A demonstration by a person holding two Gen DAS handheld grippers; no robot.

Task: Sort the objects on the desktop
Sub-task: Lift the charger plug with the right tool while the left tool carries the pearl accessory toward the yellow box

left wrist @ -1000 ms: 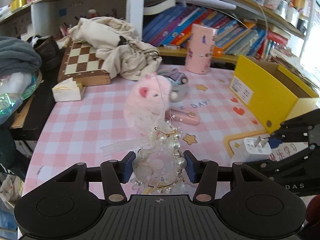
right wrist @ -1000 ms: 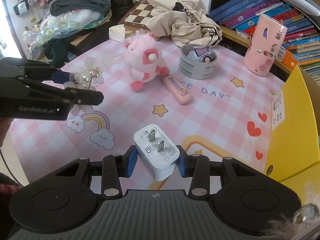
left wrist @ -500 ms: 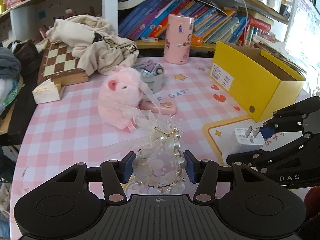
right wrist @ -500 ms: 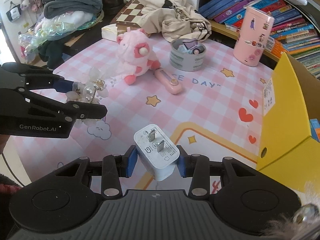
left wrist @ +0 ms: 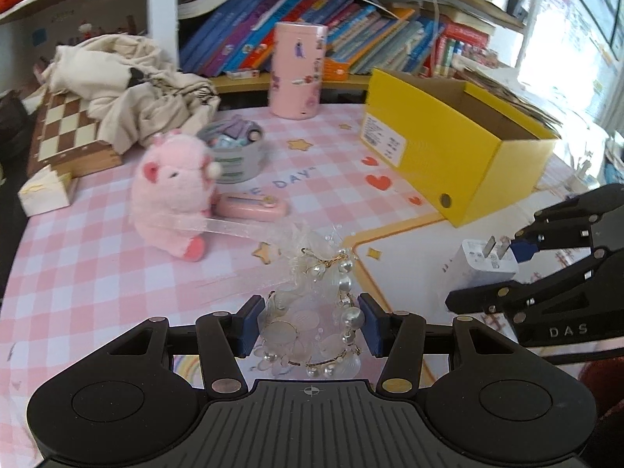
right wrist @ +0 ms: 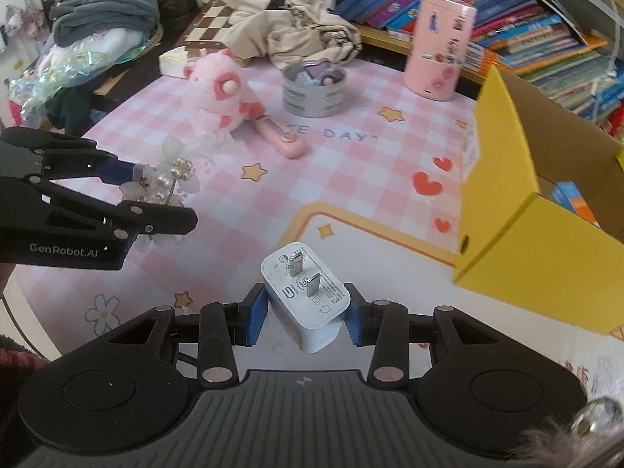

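Note:
My left gripper (left wrist: 310, 325) is shut on a pearl and ribbon hair ornament (left wrist: 312, 312), held above the pink checked mat; the same ornament (right wrist: 163, 187) shows at the left of the right wrist view. My right gripper (right wrist: 306, 314) is shut on a white plug charger (right wrist: 308, 292), prongs up, and that charger (left wrist: 483, 269) appears at the right of the left wrist view. The open yellow box (left wrist: 456, 148) stands to the right, its inside (right wrist: 569, 179) holding a blue and orange item. A pink plush pig (left wrist: 173, 195), a pink slim case (left wrist: 253, 208) and a grey round tin (left wrist: 238, 156) rest on the mat.
A pink cylinder (left wrist: 298, 70) stands at the back by a shelf of books (left wrist: 351, 43). A chessboard (left wrist: 66, 136) with beige cloth (left wrist: 132, 82) on it and a small white box (left wrist: 46, 191) lie at the left. Folded clothes (right wrist: 101, 7) pile up far left.
Both grippers have carried their loads toward the right, nearer the yellow box, which now looms larger. The plush pig and tin have slid leftward in both views. Neither grip has changed.

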